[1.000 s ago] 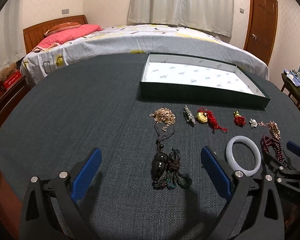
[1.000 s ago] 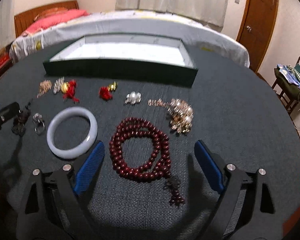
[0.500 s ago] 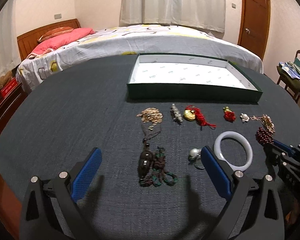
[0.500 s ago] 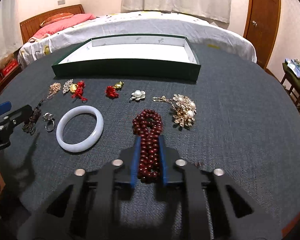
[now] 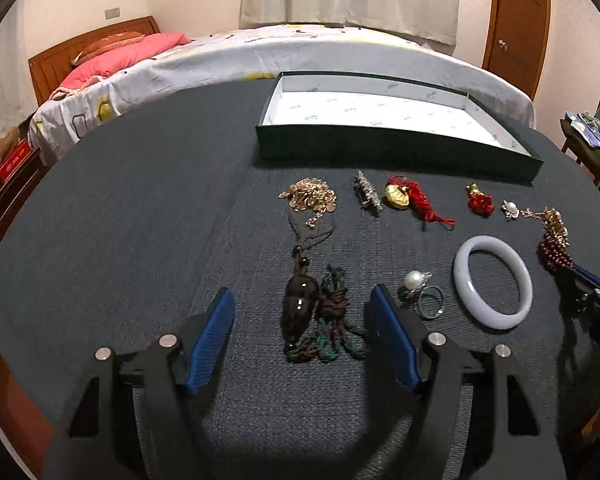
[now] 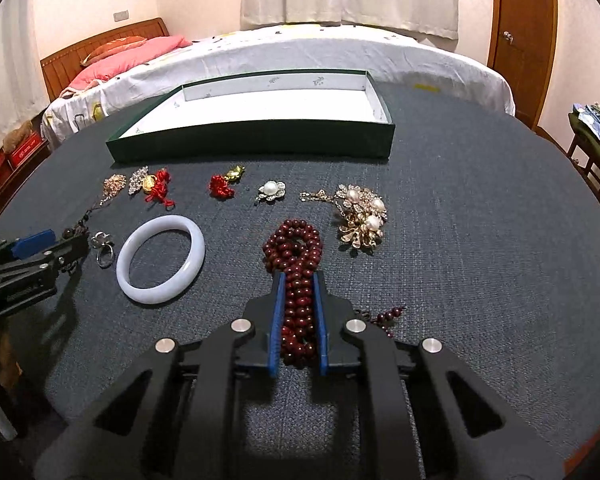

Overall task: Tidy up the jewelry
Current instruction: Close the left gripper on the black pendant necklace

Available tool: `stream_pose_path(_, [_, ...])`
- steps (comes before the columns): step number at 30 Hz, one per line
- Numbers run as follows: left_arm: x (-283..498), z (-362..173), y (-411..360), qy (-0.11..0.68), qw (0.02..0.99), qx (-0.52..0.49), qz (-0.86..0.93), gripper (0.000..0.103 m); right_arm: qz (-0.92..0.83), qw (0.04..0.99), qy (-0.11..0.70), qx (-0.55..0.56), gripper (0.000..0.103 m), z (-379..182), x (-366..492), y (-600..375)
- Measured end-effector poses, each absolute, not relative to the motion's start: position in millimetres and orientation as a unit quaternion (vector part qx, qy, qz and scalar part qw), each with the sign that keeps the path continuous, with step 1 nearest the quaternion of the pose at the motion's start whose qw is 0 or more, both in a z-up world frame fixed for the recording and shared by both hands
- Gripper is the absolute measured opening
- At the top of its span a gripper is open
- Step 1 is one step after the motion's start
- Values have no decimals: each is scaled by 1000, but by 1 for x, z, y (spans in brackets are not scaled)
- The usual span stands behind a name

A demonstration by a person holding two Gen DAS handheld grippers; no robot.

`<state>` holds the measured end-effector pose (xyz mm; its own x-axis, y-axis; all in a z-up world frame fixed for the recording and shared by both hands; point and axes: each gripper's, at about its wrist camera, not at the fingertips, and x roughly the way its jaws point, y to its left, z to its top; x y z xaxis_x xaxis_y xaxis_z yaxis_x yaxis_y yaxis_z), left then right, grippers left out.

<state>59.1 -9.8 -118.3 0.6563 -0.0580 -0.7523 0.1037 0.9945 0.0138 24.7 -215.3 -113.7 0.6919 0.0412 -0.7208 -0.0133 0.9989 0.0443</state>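
Left tongs (image 5: 302, 322) narrower around dark pendant (image 5: 300, 306)

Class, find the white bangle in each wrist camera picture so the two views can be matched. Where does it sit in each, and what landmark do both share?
Left wrist view: white bangle lies right of centre, beside the pearl ring.
Right wrist view: white bangle lies left of centre, left of the red bead necklace.
Shared landmark: the green box behind the jewelry.
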Motion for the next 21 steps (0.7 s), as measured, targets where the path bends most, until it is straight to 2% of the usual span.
stream_pose_path(2, [59,-119,-12,409,911,36,-46,60,14,920,392,17,14,-114,25,-215])
stream_pose_path(13, [52,-120,-16,394,916,47,-65,31,17,920,390,18,13,-113,25,-215])
stream_pose_path(21, [51,-119,-10,391,917,34,-70,25,22,923,383,24,12,-113,22,-215])
